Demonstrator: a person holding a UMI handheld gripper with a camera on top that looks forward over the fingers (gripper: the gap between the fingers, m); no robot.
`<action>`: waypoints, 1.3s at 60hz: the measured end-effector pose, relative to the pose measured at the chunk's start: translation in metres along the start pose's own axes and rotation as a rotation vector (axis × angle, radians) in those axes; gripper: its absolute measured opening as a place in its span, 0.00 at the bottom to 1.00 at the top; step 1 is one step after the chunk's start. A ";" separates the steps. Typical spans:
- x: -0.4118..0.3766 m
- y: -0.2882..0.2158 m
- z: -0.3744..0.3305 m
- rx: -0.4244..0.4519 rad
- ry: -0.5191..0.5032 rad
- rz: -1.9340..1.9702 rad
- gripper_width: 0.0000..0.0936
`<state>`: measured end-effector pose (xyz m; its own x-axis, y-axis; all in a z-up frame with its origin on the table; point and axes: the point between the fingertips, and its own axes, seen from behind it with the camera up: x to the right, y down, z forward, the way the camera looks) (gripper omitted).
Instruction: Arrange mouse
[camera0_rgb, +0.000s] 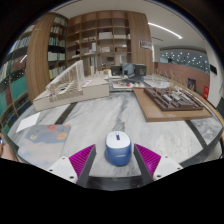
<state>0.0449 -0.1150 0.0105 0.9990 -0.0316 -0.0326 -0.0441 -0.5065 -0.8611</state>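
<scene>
We see the mouse (118, 150) on the tabletop (90, 125) squarely between our 2 open fingers (76, 164), gaps either side, its long axis pointing straight ahead along them.

A blue-and-white mouse (118, 150) lies on a grey-streaked white marble table (100, 120).

A blue-and-white mouse (118, 150) sits between the spread fingers (72, 163) of the claw (114, 164) (a gap shows either side), resting on the marbled worktop (130, 122). Architectural models (70, 84) stand beyond, before tall bookshelves (98, 35).
</scene>
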 end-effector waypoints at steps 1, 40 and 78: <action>0.005 0.001 0.006 -0.003 0.007 0.000 0.84; -0.147 -0.060 0.009 0.063 -0.085 0.017 0.43; -0.233 -0.026 -0.012 -0.081 -0.257 -0.120 0.90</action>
<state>-0.1872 -0.1046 0.0464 0.9666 0.2466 -0.0698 0.0837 -0.5609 -0.8236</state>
